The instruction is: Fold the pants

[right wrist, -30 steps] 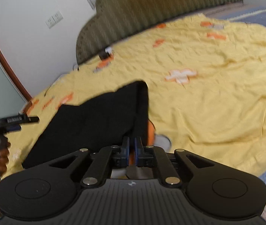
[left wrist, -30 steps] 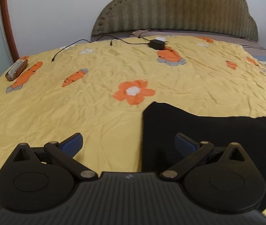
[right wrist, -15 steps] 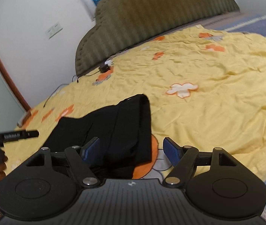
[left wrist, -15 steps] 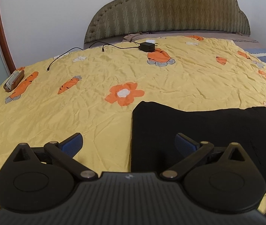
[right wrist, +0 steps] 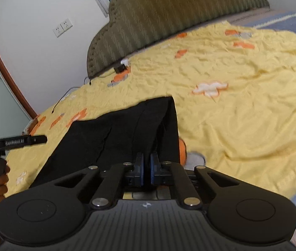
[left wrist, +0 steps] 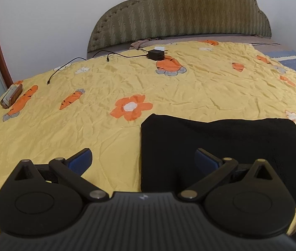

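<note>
The black pants (left wrist: 221,146) lie folded into a rectangle on the yellow bedspread (left wrist: 85,125). My left gripper (left wrist: 143,159) is open and empty, hovering over the pants' left edge. In the right wrist view the pants (right wrist: 116,133) show with a raised fold at their right side. My right gripper (right wrist: 146,167) has its blue pads nearly together at the pants' near right edge; black cloth sits in the narrow gap. The left gripper's handle (right wrist: 14,143) and the hand holding it show at the far left.
A black charger (left wrist: 156,54) with its cable (left wrist: 74,62) lies near the padded headboard (left wrist: 179,14). A small brown box (left wrist: 11,96) sits at the bed's left edge. A blue sheet (right wrist: 294,24) shows past the bedspread on the right.
My right gripper opened half a second ago and has now shut again at the pants' right edge. My left gripper stayed open and drew back and up slightly.
</note>
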`<action>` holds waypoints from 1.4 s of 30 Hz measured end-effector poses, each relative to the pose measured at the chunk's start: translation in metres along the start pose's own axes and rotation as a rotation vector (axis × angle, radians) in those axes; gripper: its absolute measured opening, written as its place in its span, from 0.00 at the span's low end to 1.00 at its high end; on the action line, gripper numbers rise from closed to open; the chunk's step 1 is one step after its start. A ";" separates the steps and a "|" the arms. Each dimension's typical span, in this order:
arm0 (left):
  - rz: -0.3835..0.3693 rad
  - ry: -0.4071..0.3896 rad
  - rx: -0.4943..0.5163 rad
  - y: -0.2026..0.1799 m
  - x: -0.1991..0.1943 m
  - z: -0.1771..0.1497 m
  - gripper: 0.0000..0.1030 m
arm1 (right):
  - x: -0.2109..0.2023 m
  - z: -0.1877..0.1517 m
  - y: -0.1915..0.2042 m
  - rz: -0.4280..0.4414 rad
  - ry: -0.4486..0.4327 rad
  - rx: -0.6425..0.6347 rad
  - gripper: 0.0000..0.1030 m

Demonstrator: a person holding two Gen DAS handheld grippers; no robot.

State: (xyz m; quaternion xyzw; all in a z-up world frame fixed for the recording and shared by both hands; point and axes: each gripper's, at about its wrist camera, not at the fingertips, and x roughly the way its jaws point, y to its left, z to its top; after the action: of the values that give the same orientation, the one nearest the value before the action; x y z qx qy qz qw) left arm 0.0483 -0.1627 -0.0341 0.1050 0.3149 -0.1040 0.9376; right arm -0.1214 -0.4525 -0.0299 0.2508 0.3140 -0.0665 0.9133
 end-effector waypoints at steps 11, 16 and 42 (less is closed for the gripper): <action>0.054 0.037 -0.102 0.048 0.009 0.002 1.00 | -0.010 0.012 0.044 -0.136 -0.129 -0.227 0.28; -0.029 0.046 -0.093 0.056 -0.007 -0.011 1.00 | 0.043 0.005 0.040 -0.185 0.023 -0.222 0.43; -0.172 0.045 0.125 0.031 -0.018 -0.061 1.00 | 0.195 0.082 0.197 0.138 0.224 -0.605 0.32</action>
State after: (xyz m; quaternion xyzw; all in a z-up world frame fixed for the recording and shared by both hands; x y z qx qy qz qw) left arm 0.0083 -0.1144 -0.0667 0.1383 0.3365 -0.2010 0.9095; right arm 0.1330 -0.3160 -0.0105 -0.0054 0.4005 0.1198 0.9084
